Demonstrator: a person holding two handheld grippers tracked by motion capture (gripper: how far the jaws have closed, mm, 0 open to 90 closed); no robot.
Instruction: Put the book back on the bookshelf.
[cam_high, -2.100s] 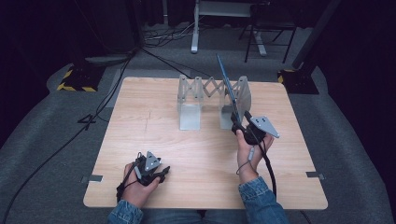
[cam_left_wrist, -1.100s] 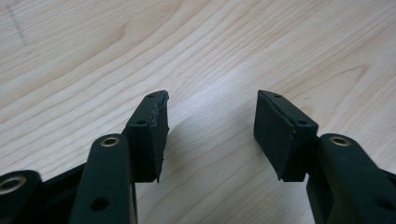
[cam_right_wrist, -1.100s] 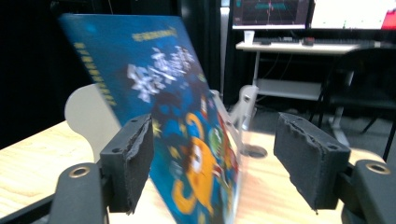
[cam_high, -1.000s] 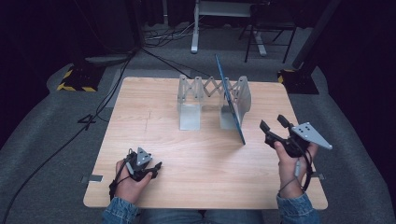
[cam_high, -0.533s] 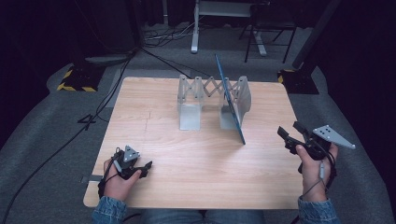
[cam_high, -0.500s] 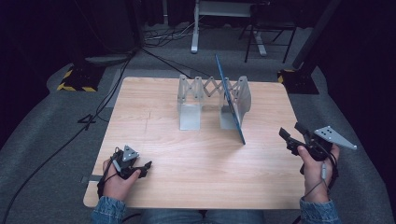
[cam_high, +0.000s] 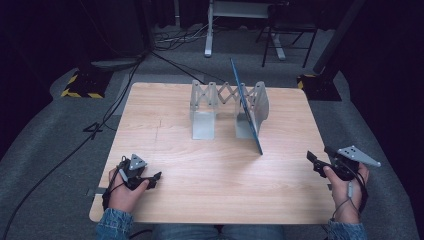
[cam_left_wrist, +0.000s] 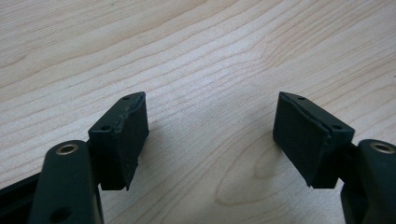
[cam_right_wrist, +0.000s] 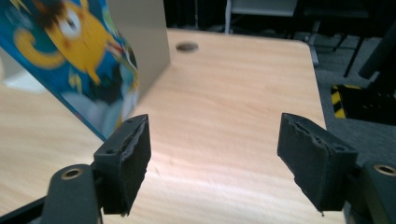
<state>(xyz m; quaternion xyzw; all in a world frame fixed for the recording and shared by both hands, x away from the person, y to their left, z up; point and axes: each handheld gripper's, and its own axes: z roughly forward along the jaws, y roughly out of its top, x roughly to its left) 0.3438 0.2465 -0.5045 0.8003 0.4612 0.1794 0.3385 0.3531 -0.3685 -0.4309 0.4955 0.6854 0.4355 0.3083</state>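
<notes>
Currently both tongs stand with jaws apart and empty: left tongs (cam_high: 145, 176) low over the table (cam_high: 210, 200), right tongs (cam_high: 324, 161) at its edge. Ahead-left of the right tongs, a book (cam_high: 246, 114) leans tilted in the rack (cam_high: 227, 107).

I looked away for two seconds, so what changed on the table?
The right tongs let go of the book and drew back to the table's right edge, open. The left tongs slid left, toward the near corner. The book stays in the rack.
</notes>
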